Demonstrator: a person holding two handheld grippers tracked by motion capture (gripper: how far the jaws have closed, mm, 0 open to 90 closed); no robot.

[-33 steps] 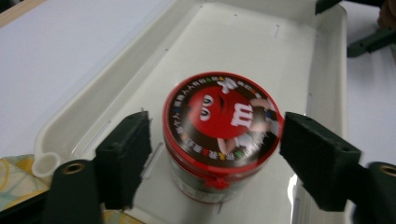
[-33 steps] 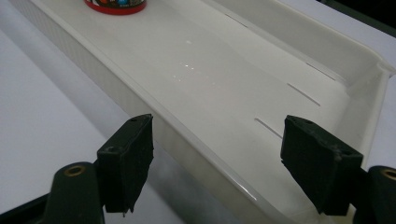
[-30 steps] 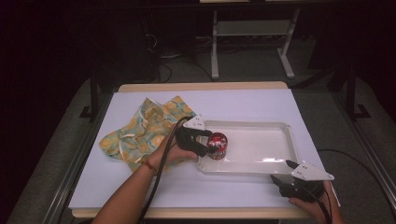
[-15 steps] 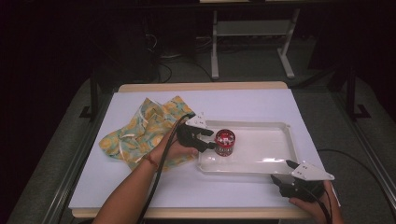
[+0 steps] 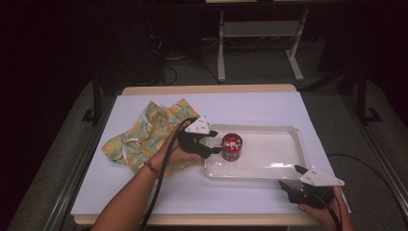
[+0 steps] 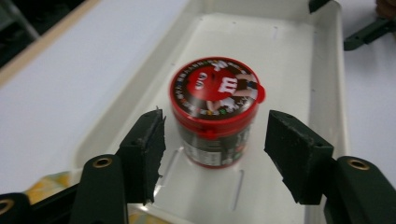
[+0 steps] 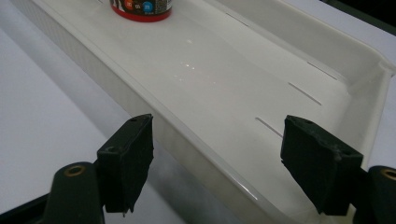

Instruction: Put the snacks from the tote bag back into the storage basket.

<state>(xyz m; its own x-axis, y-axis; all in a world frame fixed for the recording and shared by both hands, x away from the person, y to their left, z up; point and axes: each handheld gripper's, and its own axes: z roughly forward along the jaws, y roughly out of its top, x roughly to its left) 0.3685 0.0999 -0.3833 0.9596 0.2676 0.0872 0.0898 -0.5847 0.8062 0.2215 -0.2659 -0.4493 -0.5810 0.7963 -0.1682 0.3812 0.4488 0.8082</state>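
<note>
A patterned yellow-green cloth lies at about nine o'clock on the white table. Just to its right, the left gripper points towards three o'clock at a red-lidded candy tub – its jaws have just been opening and now stand apart on either side of the tub without touching it. The tub stands upright in the left end of a white tray. At five o'clock, the right gripper rests by the tray's near corner – jaws wide apart, holding nothing.
</note>
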